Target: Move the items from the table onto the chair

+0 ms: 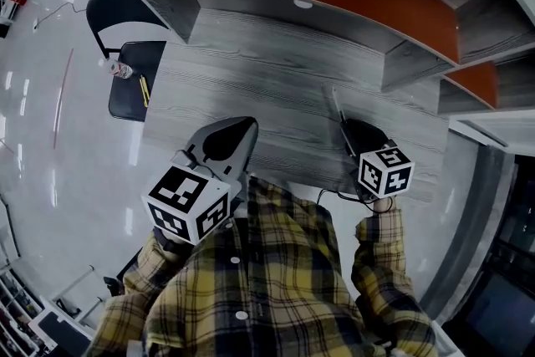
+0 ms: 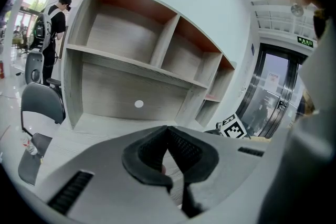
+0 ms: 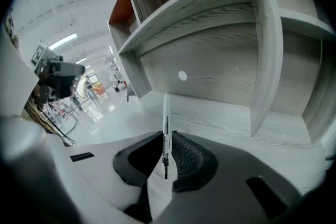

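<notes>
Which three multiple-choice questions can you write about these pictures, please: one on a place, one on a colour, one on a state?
1. Where does the small bottle lie?
A. on the table
B. on the chair seat
C. on a shelf

2. What colour is the person's shirt?
A. yellow plaid
B. plain white
C. plain red

3. What is the state of the right hand-held gripper?
A. open and empty
B. shut on a bottle
C. shut on a pen

Answers:
1 B: the head view shows it on the dark seat at the left.
2 A: yellow and dark checks cover the sleeves and front.
3 C: the right gripper view shows the thin pen pinched between the pads.
</notes>
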`<state>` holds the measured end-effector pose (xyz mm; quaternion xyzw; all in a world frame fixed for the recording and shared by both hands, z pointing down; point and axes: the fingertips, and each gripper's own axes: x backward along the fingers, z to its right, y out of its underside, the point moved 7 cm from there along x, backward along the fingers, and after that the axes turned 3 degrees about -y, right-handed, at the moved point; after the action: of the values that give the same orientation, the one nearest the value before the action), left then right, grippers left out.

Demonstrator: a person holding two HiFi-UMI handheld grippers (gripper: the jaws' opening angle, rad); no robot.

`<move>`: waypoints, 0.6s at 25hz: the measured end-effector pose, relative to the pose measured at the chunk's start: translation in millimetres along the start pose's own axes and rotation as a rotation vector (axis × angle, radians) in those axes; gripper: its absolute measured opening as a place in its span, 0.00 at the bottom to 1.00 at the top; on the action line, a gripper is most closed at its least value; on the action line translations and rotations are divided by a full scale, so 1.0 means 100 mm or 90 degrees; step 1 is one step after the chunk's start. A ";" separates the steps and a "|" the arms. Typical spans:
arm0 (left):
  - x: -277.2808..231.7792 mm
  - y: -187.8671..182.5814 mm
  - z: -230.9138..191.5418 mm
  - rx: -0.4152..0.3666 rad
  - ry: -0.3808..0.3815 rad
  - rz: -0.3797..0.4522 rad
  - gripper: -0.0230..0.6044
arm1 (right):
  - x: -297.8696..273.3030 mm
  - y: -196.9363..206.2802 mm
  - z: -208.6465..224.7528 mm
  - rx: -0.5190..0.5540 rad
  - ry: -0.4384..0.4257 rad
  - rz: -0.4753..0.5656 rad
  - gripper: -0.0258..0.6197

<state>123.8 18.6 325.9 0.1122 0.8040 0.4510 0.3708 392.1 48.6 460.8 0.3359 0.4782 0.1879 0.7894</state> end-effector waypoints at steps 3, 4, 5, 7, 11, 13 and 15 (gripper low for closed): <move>0.00 0.02 -0.01 0.010 -0.003 0.004 0.04 | 0.13 -0.14 -0.17 0.018 -0.026 0.033 0.14; 0.01 0.03 -0.02 0.014 -0.007 0.005 0.04 | 0.17 -0.19 -0.24 0.025 -0.033 0.042 0.14; 0.03 0.03 -0.04 0.018 -0.012 0.007 0.04 | 0.20 -0.24 -0.31 0.031 -0.041 0.050 0.14; 0.07 0.03 -0.11 0.024 -0.021 0.013 0.04 | 0.24 -0.32 -0.47 0.035 -0.059 0.065 0.14; 0.17 0.01 -0.27 0.039 -0.043 0.030 0.04 | 0.21 -0.46 -0.77 0.048 -0.102 0.080 0.14; 0.24 0.03 -0.36 0.046 -0.053 0.038 0.04 | 0.14 -0.53 -0.92 0.059 -0.120 0.080 0.14; 0.34 0.06 -0.47 0.051 -0.060 0.042 0.04 | 0.04 -0.57 -1.08 0.065 -0.134 0.080 0.14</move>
<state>66.3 9.0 328.6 0.1743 0.7991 0.4248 0.3882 297.6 49.1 383.5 0.4223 0.3798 0.1761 0.8040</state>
